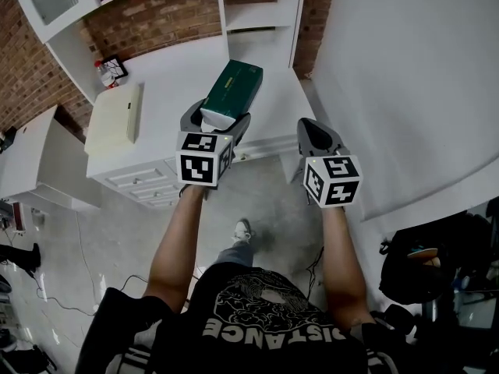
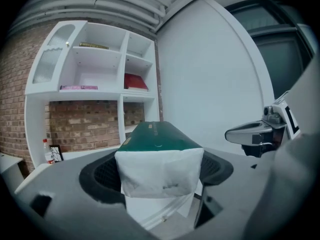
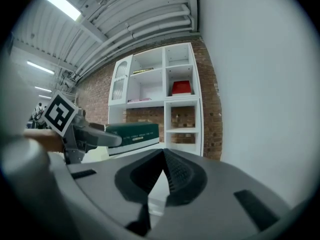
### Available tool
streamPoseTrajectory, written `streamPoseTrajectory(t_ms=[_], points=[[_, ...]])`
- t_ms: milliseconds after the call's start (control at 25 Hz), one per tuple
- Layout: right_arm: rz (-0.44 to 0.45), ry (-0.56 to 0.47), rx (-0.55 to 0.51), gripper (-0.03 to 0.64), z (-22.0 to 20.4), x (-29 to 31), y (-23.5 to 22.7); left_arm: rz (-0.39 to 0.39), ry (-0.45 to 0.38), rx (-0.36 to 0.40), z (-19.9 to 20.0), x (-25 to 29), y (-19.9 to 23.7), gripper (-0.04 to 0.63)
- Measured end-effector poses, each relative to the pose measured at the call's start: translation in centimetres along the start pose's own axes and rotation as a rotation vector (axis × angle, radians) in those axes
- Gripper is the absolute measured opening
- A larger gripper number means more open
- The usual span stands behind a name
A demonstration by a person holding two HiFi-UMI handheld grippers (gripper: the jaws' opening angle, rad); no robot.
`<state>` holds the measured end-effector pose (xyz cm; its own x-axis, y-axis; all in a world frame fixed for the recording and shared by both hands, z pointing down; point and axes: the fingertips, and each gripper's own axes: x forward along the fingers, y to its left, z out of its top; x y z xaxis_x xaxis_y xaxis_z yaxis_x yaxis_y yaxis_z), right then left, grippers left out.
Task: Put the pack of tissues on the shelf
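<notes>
The pack of tissues (image 1: 232,89) is a dark green box-shaped pack with a white end. My left gripper (image 1: 216,121) is shut on that white end and holds the pack out over the white counter (image 1: 168,92). In the left gripper view the pack (image 2: 157,156) sits between the jaws and points toward the white shelf unit (image 2: 102,79). My right gripper (image 1: 315,136) hangs to the right with nothing in it, its jaws closed together. The right gripper view shows the pack (image 3: 134,134) to the left and the shelf unit (image 3: 170,99) ahead.
A cream flat box (image 1: 114,118) lies on the counter's left part, with a small red-capped bottle (image 1: 100,72) and a framed picture (image 1: 116,68) behind it. A red item (image 2: 136,81) and a pink one (image 2: 79,87) rest on shelves. A white wall (image 1: 405,68) stands right.
</notes>
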<state>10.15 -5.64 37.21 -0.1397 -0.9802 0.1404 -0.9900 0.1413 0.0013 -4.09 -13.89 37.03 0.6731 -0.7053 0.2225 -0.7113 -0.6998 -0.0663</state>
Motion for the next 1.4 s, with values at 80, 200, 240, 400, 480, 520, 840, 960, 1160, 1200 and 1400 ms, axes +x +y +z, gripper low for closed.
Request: streamPoseTrajectory(t_ms=[80,200,240,400,480,520,840,960,1160,1200,1400], points=[[-0.007,0.003,-0.003,0.003,0.4,2.0,-1.0,-0.009,0.000,-0.002,0.4,2.1,0.9,0.430],[-0.018,0.007,-0.004,0.003,1.2,5.0,-2.3,-0.029,0.003,0.007,1.3,5.2,2.3,0.430],[-0.022,0.007,-0.004,0.003,1.6,6.1,-2.7,-0.035,0.003,0.011,1.6,6.2,2.9,0.430],[-0.034,0.008,-0.009,0.003,3.0,10.2,-3.8,-0.050,-0.003,0.011,2.8,9.8,5.4,0.430],[-0.040,0.015,-0.012,0.003,3.3,12.1,-4.3,-0.061,-0.001,0.009,3.1,11.3,6.4,0.430],[-0.043,0.018,-0.011,0.003,3.5,13.0,-4.5,-0.065,0.001,0.008,3.2,12.0,7.0,0.430],[-0.053,0.032,-0.016,0.003,4.5,18.7,-4.7,-0.091,-0.005,-0.002,3.9,16.0,10.9,0.430],[-0.057,0.040,-0.026,0.003,4.8,20.0,-4.7,-0.096,-0.011,-0.006,4.2,17.1,12.0,0.430],[-0.070,0.044,-0.029,0.003,4.9,21.3,-5.3,-0.110,-0.028,-0.015,4.5,18.5,12.7,0.430],[-0.069,0.039,-0.029,0.003,5.0,21.6,-5.3,-0.110,-0.028,-0.013,4.5,18.7,12.8,0.430],[-0.053,0.027,-0.029,0.003,5.2,23.0,-6.1,-0.107,-0.030,0.007,4.9,20.1,12.6,0.430]])
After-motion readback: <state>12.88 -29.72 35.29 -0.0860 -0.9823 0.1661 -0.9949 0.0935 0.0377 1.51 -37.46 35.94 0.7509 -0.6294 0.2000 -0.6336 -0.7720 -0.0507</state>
